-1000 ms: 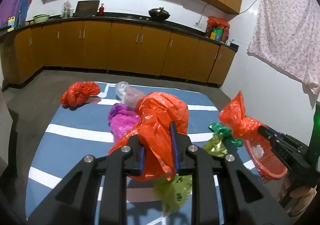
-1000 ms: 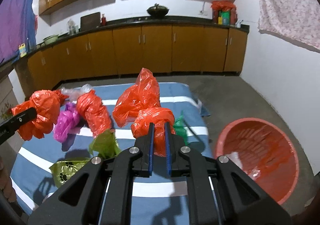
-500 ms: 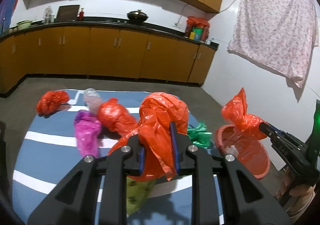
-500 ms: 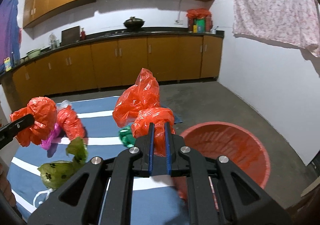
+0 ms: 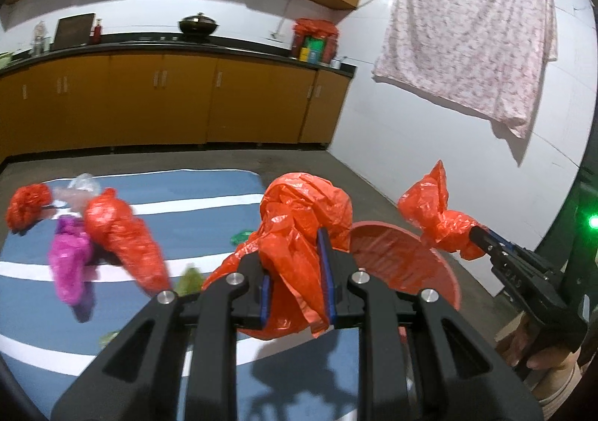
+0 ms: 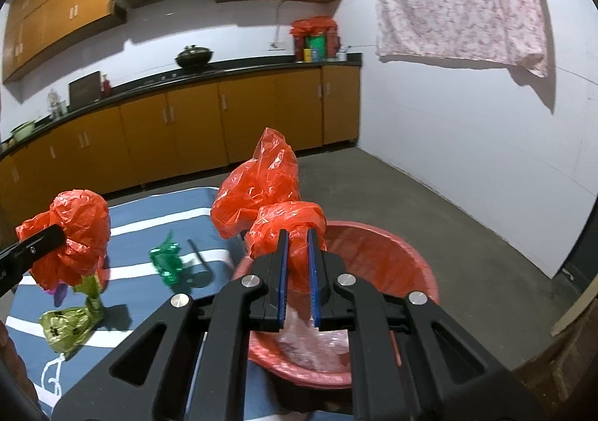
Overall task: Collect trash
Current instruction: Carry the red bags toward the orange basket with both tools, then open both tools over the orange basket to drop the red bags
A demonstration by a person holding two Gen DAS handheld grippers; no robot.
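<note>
Orange crumpled plastic bag (image 6: 295, 230) pinched in the nearly closed right claw (image 6: 297, 264) hangs directly above the round red plastic basin (image 6: 411, 264) at lower centre, nearer than the left claw (image 5: 295, 279), clamped on another orange bag (image 5: 302, 219).

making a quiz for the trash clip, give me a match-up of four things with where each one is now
Things:
1. basin
2. green wrapper
3. olive bag
4. wok

Places:
A. on the kitchen counter
B. on the blue rug, near its front edge
C. on the floor beside the rug, under the right gripper
D. on the rug, just left of the basin

Pairs: 1-C, 2-D, 3-B, 4-A
</note>
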